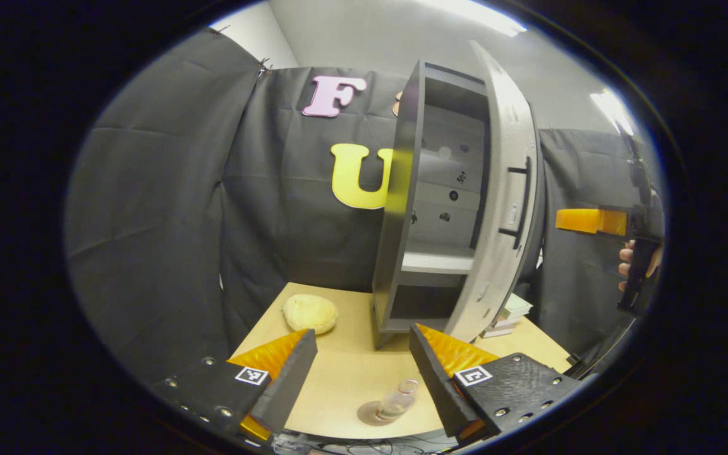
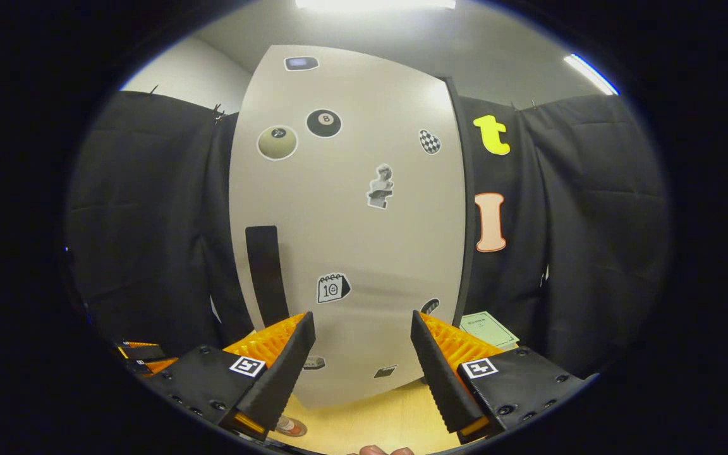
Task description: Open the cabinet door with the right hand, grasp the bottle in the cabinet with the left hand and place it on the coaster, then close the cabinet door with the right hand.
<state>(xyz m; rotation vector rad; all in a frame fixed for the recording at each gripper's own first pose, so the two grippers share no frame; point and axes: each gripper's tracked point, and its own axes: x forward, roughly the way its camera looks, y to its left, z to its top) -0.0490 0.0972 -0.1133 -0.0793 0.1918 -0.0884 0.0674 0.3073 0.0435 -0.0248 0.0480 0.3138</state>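
Closest to my left gripper view are the left gripper's (image 1: 363,373) two fingers, spread wide with nothing between them. Between and below them, on the pale wooden table (image 1: 345,373), I see the clear bottle (image 1: 397,400) standing on the round coaster (image 1: 373,414), near the table's front edge and apart from both fingers. Farther back on the table a yellowish lumpy thing (image 1: 310,312) lies left of the cabinet (image 1: 424,208). That cabinet is dark, with a pale shelf inside, and its door (image 1: 503,196) stands partly open, swung out on the right side with a dark bar handle (image 1: 522,196) on it. A stack of books or papers (image 1: 509,313) sits on the table behind the door. At the right edge of this view I can make out the right gripper (image 1: 591,221), held by a hand (image 1: 629,262), well apart from the door; from here I cannot tell how its jaws stand.

From the right gripper view, the right gripper's (image 2: 363,370) own fingers are spread apart and grasp nothing. Ahead of them I face the door's (image 2: 351,215) pale outer side, dotted with stickers (image 2: 380,185), with the handle (image 2: 266,275) as a dark upright bar at lower left. A green paper (image 2: 487,327) lies on the table at the right.
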